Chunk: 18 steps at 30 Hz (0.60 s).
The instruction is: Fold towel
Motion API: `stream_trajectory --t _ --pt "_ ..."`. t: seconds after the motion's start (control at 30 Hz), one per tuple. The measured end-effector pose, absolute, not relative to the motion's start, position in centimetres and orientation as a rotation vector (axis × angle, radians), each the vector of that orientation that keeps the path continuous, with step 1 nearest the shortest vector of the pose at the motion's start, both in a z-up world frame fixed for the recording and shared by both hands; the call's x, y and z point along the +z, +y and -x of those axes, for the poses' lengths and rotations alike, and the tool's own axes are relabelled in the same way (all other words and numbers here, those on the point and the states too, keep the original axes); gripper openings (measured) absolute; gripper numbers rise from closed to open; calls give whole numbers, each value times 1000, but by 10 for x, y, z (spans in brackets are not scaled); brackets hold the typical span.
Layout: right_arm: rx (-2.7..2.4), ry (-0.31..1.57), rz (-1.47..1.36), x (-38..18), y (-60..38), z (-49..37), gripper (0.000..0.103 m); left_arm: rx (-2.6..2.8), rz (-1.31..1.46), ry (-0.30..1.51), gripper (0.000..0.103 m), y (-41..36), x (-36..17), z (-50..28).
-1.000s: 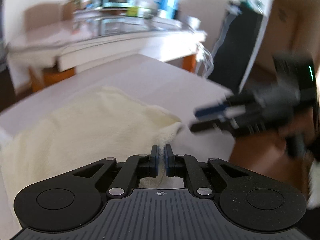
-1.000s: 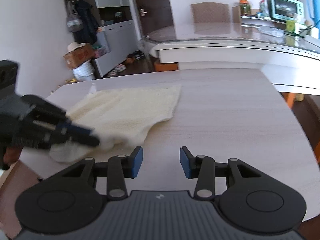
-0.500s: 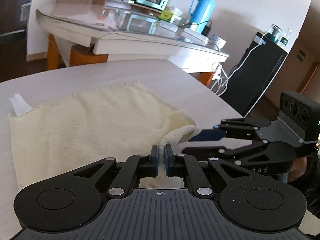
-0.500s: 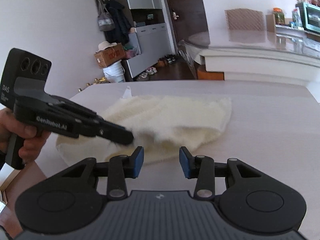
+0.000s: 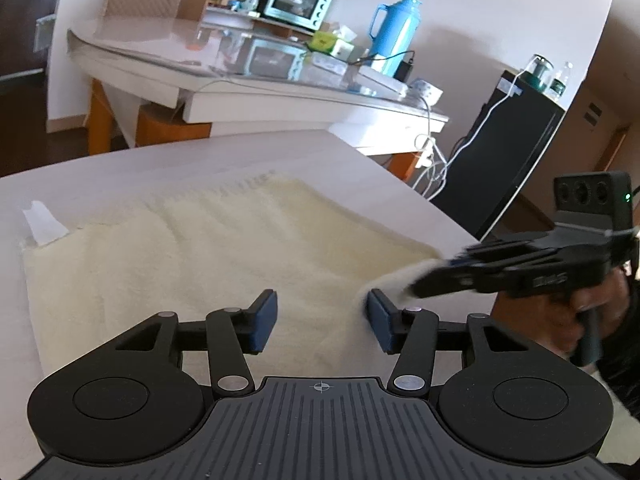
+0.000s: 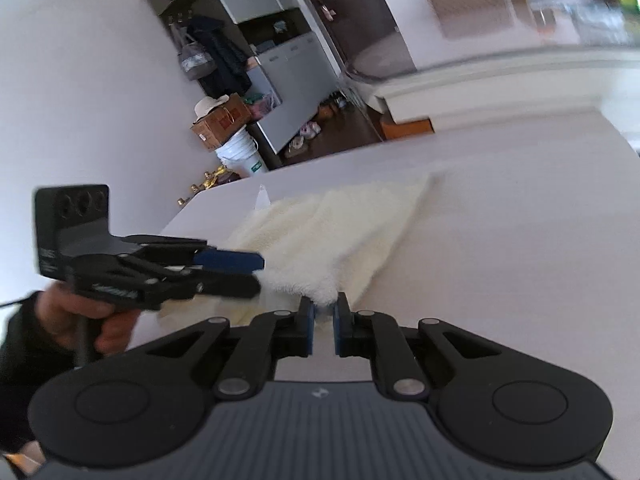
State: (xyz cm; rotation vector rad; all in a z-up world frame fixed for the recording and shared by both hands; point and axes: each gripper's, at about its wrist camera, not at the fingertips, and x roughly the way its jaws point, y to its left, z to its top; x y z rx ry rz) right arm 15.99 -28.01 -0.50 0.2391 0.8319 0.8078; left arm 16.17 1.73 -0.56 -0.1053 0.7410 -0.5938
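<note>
Left wrist view: The towel (image 5: 224,256) is lying flat on the table (image 5: 224,156), reaching close to the table's left edge, with bare tabletop lying beyond its far edge. A white tag (image 5: 42,222) is sticking out at its far left corner. The left gripper (image 5: 322,326) is hovering over the near part of the towel. Its jaws have just been opening and are standing about halfway apart, with cloth lying below the gap and no pad pressing on it. The right gripper (image 5: 436,278) is entering from the right, blurred, with its tips meeting the towel's raised right corner. A hand (image 5: 576,320) is holding its grip. Beyond the table, a second table (image 5: 280,96) is carrying a toaster oven (image 5: 298,0) and a blue flask (image 5: 394,32). A black cabinet (image 5: 500,152) with trailing cables is standing off the table's right edge.

Right wrist view: The right gripper (image 6: 323,326) is pinching a raised fold of the towel (image 6: 332,236). Its jaws have just been closing and are standing nearly together on the cloth. To the right of the towel, wide bare table (image 6: 520,220) is lying open. The left gripper (image 6: 256,274) is lying in from the left, just beside the pinched fold, and a hand (image 6: 84,312) is holding it. This view alone is showing the room behind: a grey cupboard (image 6: 292,88), hanging coats (image 6: 216,56), a cardboard box (image 6: 222,122) on a white bucket (image 6: 240,158), and shoes on the dark floor.
</note>
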Motion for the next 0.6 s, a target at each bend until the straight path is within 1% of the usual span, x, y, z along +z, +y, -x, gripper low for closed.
stream_trajectory --t 0.23,0.37,0.5,0.6 --pt "668 860 -141 -2 -303 -142 6 -592 77 740 56 15 -6 -153" --pt "667 898 -152 -7 -310 -140 6 -550 14 755 58 18 -9 -148" --pt "660 912 -121 -11 -309 -137 6 -460 -149 774 58 15 -20 -145" --pt "651 910 -112 -11 -309 -138 6 -440 -175 763 62 17 -24 -144"
